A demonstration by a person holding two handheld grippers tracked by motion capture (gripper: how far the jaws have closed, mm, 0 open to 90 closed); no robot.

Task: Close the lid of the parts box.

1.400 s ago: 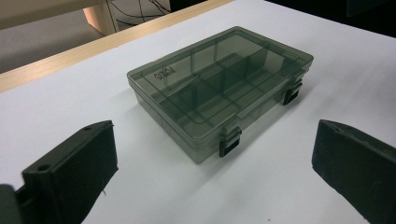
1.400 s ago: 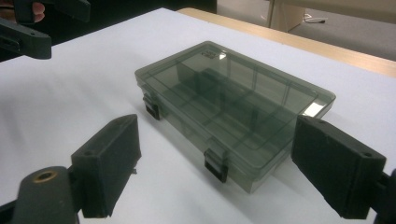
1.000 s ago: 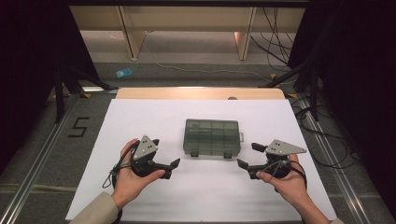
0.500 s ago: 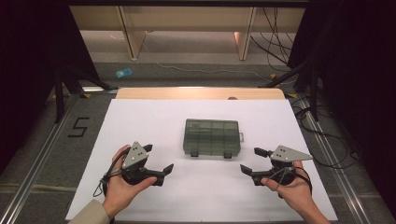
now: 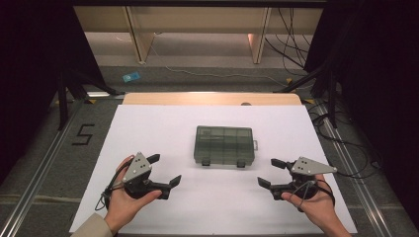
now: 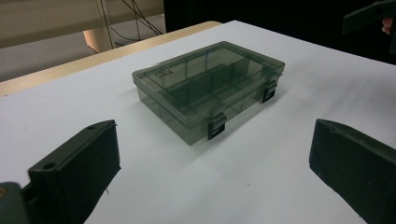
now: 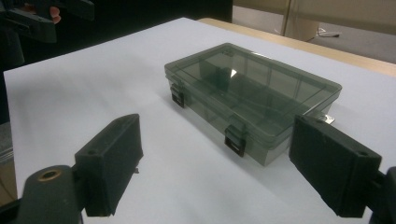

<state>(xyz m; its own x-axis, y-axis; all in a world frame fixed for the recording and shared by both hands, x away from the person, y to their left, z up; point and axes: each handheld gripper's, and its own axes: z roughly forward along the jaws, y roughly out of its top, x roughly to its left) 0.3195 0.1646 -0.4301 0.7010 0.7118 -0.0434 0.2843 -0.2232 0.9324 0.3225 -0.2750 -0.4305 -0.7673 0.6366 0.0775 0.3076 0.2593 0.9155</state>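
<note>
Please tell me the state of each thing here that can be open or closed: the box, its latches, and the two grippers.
Compartment box: lid closed, lying flat on the table.
Two front latches: fastened down.
Left gripper: open, holding nothing.
Right gripper: open, holding nothing.

The box (image 5: pixel 224 144) was smoky, see-through grey-green, with two black latches (image 6: pixel 216 127) on its front and darker dividers showing through the lid. It lay on a plain white sheet (image 5: pixel 163 123) over a pale wood table (image 5: pixel 148 98). Both the left gripper (image 5: pixel 165 171) and the right gripper (image 5: pixel 271 173) were black, each topped by a light grey plate. The floor (image 5: pixel 39 143) was grey, marked with a black "5" (image 5: pixel 82 134).
</note>
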